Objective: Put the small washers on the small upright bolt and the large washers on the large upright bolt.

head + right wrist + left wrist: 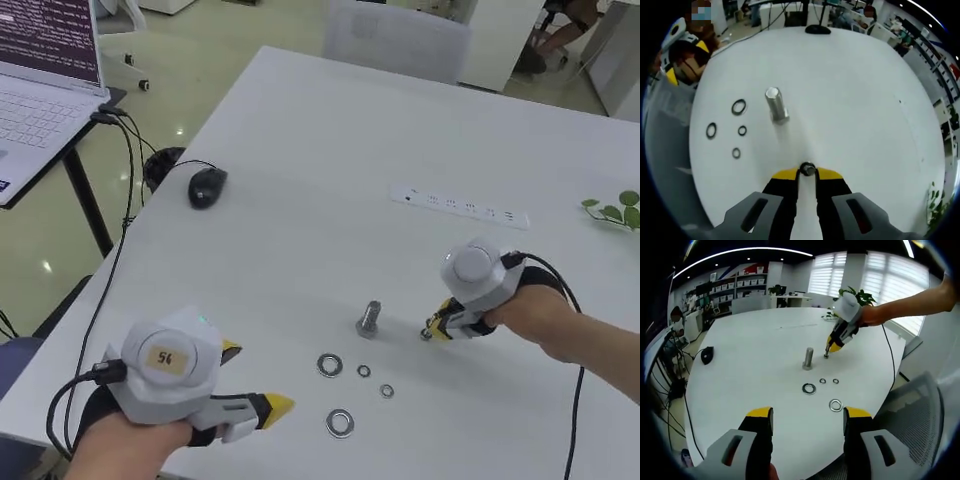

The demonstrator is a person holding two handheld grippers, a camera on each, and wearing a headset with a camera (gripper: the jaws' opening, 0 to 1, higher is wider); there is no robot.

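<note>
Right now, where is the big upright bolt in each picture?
Head view: big bolt just below centre.
Left gripper view: big bolt at centre.
Right gripper view: big bolt left of centre.
Shared landmark: the black mouse.

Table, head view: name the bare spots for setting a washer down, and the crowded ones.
Widest bare stretch: between the mouse, the power strip and the large bolt. Crowded: the four washers on the person's side of that bolt, between the left gripper and the right gripper, shut on the small bolt.
</note>
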